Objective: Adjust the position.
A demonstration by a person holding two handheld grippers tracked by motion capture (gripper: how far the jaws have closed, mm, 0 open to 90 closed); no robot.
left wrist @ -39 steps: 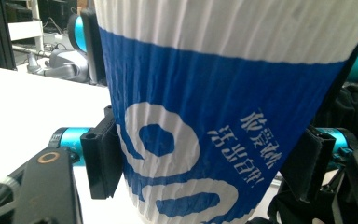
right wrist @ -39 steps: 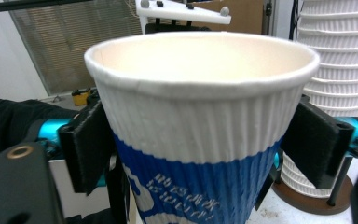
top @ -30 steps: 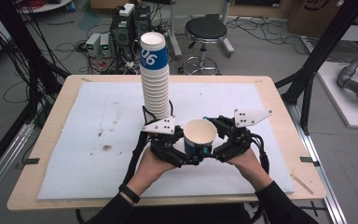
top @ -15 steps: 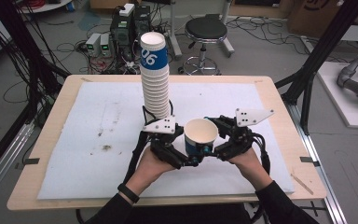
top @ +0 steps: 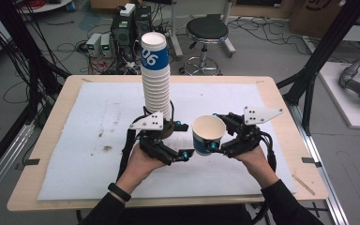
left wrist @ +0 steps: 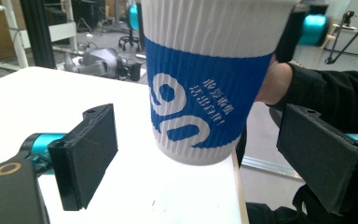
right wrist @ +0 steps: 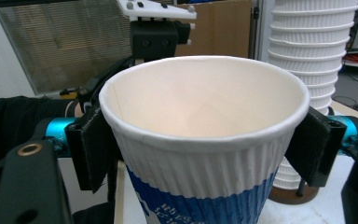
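Observation:
A single paper cup (top: 208,133), white with a blue band, is held upright just above the table, and my right gripper (top: 211,133) is shut on it below the rim. In the right gripper view both pads (right wrist: 91,149) press the cup's (right wrist: 205,163) ribbed sides; these jaws have just been closing. My left gripper (top: 185,139) stands just left of the cup, its jaws having just been opening. In the left gripper view the cup (left wrist: 200,93) sits between the pads (left wrist: 86,154) untouched, with a gap on each side. A tall stack of cups (top: 155,79) rises behind the left gripper.
A white mat (top: 98,122) covers the wooden table (top: 281,93). The cup stack stands on a brown base near the mat's middle. Beyond the far edge are a stool (top: 207,33) and electronics boxes (top: 122,23) with cables. Black frame posts (top: 318,61) flank the table.
The left gripper has let go of the cup and drawn back to the left. The right gripper has closed on the cup and carries it a little to the right.

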